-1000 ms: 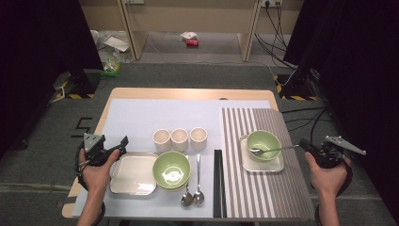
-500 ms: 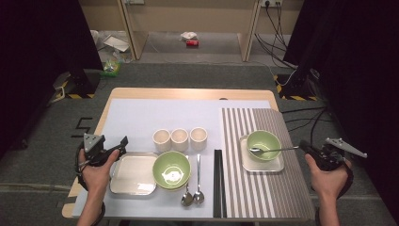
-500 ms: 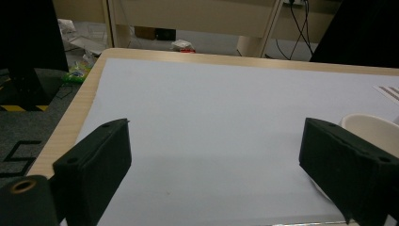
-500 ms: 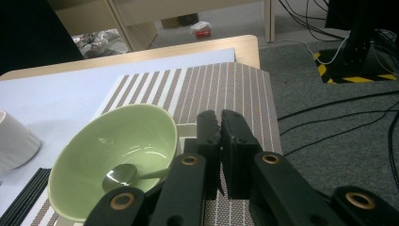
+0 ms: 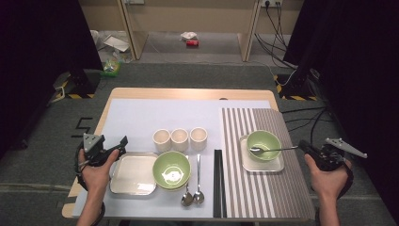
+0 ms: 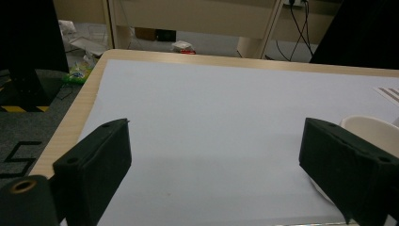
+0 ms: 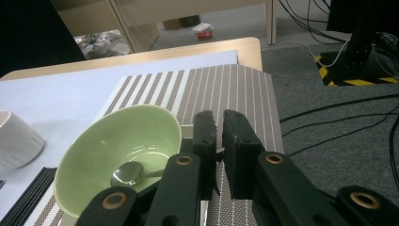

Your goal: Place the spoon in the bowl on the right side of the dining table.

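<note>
Resting at the table's left edge, the left gripper (image 5: 123, 141) has its jaws spread wide with nothing between them, pointed across the pale mat (image 5: 155, 117) just beside the square white tray (image 5: 134, 173). Next come a green bowl (image 5: 172, 170) overlapping that tray, three cream cups (image 5: 179, 138) in a row behind it, two spoons (image 5: 193, 195) lying side by side and black chopsticks (image 5: 217, 181) at the edge of the striped mat (image 5: 273, 188). On that mat a second green bowl (image 7: 123, 146) sits on a small white plate (image 5: 273, 165), and the spoon (image 7: 128, 173) lies with its scoop in the bowl (handle out over the rim to the right). The right gripper (image 7: 219, 125) has just been easing its jaws apart; a narrow gap shows with the handle's end in it, and whether the pads press it I cannot tell.
</note>
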Demonstrator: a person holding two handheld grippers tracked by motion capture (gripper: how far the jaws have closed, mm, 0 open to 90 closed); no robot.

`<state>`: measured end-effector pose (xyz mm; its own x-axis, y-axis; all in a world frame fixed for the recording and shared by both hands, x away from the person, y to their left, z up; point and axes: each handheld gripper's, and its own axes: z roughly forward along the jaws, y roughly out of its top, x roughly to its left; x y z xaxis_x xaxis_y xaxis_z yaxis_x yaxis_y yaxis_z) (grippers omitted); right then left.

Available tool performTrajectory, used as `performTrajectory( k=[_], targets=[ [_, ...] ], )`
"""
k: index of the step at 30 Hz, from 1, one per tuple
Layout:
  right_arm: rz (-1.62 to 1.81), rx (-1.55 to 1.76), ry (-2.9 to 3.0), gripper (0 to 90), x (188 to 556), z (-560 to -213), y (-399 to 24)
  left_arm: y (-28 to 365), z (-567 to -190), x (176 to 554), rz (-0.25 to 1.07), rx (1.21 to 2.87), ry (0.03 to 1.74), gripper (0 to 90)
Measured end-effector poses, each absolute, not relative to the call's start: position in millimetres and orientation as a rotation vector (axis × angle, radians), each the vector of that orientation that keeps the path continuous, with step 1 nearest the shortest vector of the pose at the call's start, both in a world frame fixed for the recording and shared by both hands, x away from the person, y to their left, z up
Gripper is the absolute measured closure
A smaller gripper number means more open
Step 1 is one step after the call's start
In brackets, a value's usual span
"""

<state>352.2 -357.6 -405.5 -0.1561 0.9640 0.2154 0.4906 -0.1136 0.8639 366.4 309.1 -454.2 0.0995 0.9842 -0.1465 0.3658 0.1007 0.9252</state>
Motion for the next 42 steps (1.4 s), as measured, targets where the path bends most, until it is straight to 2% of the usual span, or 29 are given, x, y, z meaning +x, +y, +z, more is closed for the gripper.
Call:
performTrajectory(
  k=[12, 25, 42],
  targets=[
    [1.231, 1.626, 1.629, 76.5, 363.7, -394.1, -364.9, 309.9, -453.8, 366.1, 0.826, 1.428, 1.431, 8.6],
    [1.204, 1.670, 1.661, 86.2, 370.8, -400.6, -367.8, 308.4, -455.0, 367.2, 0.823, 1.434, 1.432, 8.7],
    [1.211, 1.671, 1.686, 88.4, 358.2, -404.3, -364.5, 307.5, -455.1, 367.6, 0.824, 1.436, 1.429, 8.7]
  ],
)
